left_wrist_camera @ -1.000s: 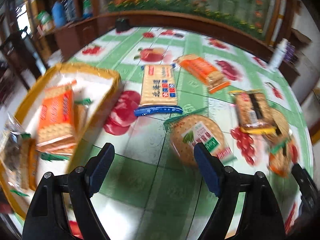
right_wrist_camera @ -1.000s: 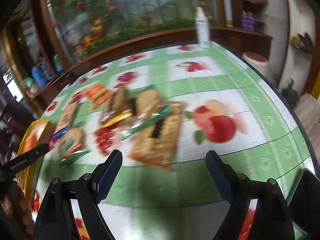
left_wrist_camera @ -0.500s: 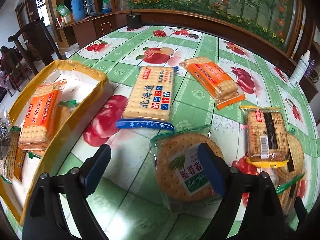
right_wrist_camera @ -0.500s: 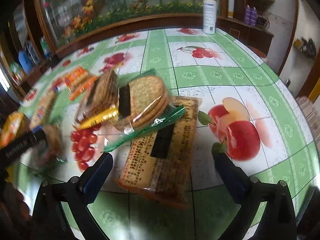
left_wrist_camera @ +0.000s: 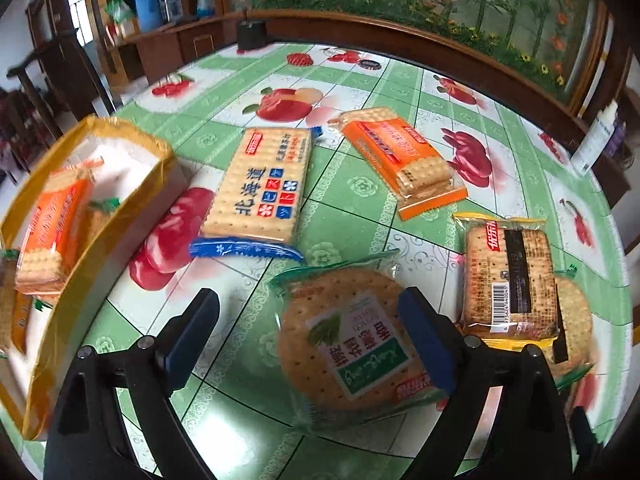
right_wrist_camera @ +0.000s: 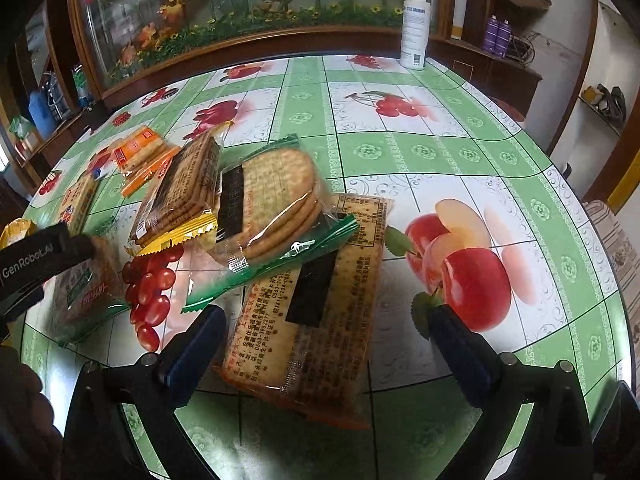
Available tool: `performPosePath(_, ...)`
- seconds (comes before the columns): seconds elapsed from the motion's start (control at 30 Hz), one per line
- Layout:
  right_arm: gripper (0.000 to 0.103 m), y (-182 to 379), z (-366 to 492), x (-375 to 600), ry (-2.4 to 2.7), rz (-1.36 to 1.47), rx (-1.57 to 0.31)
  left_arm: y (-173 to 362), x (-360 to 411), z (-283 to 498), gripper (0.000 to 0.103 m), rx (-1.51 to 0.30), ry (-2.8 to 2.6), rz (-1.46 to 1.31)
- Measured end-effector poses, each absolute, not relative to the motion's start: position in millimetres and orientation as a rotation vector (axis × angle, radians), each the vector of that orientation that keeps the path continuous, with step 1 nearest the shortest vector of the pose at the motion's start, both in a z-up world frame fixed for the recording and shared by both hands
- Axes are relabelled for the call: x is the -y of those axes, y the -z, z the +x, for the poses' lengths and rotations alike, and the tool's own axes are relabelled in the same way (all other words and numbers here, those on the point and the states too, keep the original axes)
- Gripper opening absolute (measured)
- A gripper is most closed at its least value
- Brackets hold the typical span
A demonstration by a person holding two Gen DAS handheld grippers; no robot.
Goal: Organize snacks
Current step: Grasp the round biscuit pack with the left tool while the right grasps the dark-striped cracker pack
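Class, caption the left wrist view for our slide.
Open left gripper over a round cracker pack, yellow box alongside.

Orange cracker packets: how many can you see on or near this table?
2. One orange packet lies flat on the tablecloth, towards the far side. A second orange packet sits inside the yellow box at the left. The blurred box may hide more.

A: Bright daylight, both views. Window (left_wrist_camera: 76,8) far left is blown out.

B: Glare on the bench (left_wrist_camera: 224,440), pale patch near the lens, and on the clear cracker wrapper (right_wrist_camera: 280,216).

A: Blur?

B: Yellow box (left_wrist_camera: 92,240) smeared at the left edge. Centre sharp.

A: Edges?

B: Heavy fisheye bend, dark corners. Soft shadows under packets.
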State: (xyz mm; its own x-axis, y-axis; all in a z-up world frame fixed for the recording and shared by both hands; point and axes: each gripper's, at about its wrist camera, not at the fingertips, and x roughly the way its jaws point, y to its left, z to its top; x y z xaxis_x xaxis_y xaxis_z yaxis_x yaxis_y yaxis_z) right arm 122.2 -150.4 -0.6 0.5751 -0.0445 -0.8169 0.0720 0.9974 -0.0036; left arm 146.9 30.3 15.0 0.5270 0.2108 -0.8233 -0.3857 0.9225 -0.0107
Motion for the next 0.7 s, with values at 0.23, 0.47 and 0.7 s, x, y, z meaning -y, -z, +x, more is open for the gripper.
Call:
performPosePath(0.23,0.093,-1.9,118.8,148.9,0.034,-0.004,-0.945,0.5,-18.5,143.3,0.088,-0.948,-0.202,-0.114)
performPosePath(0.47,0.059,-8.2,101.1,155.8,-0.003,0.006,-0.932,0.2,-34.9,120.3,0.076,-0.933,-0.099,-0.087)
performPosePath(0.7,0.058,-13.5,67.8,169.0,-0.061,0.059,-0.921,-14.9,-54.4,71.6,0.076,-0.871,-0.017,-0.094)
